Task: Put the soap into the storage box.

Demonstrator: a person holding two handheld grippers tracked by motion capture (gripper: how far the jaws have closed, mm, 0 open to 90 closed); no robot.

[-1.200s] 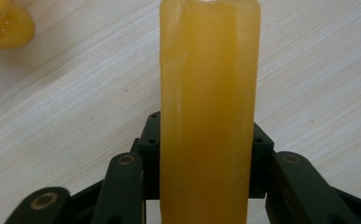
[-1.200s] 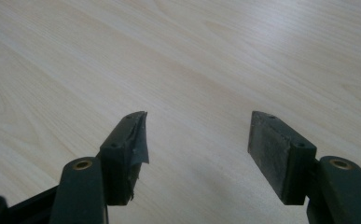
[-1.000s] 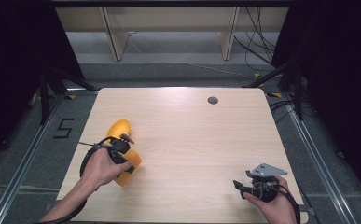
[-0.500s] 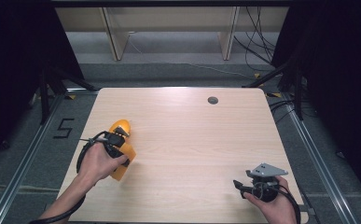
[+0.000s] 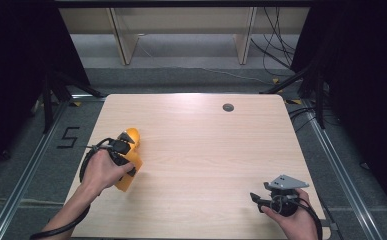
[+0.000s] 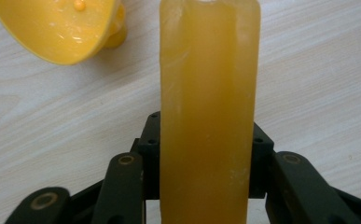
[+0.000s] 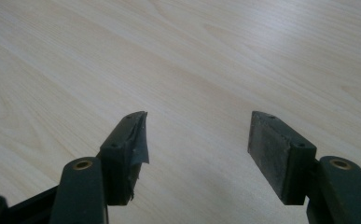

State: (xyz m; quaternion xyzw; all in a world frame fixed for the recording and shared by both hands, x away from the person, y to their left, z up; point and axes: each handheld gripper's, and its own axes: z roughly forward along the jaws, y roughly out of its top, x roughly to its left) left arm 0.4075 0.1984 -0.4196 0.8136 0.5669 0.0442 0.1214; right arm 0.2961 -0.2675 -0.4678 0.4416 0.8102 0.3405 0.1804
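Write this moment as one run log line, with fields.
left gripper: shut on orange block | yellow funnel: on table | right gripper: open

Translucent orange-yellow block (image 6: 209, 112), long and flat-sided, is sitting clamped between the left gripper's (image 5: 122, 145) black jaws, running straight out along them in the left gripper view. Yellow funnel-like cup (image 6: 59, 25) is lying tilted on the light wood table (image 5: 206, 150), just beside the block's far end, glossy inside showing. From the high view, both are lying near the table's left edge.
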